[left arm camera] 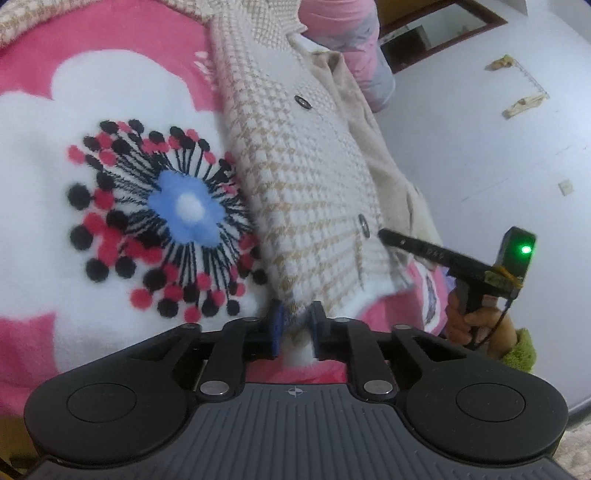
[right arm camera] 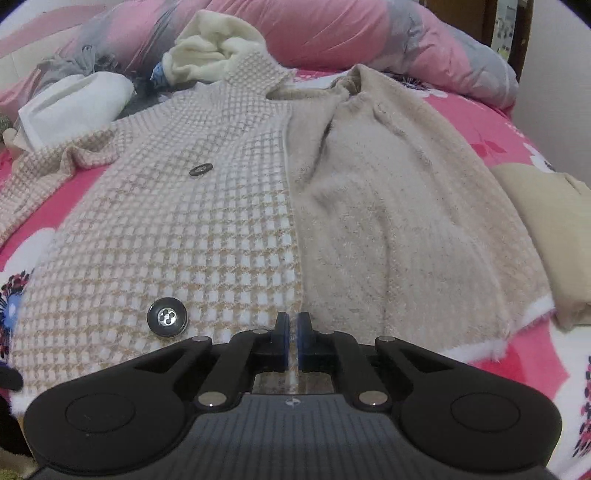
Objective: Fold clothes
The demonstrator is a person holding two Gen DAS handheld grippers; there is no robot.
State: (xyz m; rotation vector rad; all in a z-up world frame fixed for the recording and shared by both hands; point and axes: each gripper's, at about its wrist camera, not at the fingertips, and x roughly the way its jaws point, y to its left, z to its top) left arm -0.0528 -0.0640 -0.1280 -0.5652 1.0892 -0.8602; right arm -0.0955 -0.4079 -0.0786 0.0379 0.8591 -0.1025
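Pink floral blanket (left arm camera: pixel 33 229), white wall (left arm camera: pixel 480 155), pillows (right arm camera: pixel 332 33)

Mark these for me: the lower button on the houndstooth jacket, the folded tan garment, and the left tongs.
lower button (right arm camera: pixel 167 317), right wrist view, centre of its dark face.
folded tan garment (right arm camera: pixel 554 236), right wrist view, top surface.
left tongs (left arm camera: pixel 298 317), left wrist view, midway between the tips, which pinch the jacket hem.

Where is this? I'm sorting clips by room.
Likely a bedroom: a jacket lies on a pink floral blanket, with pillows behind and a white wall.
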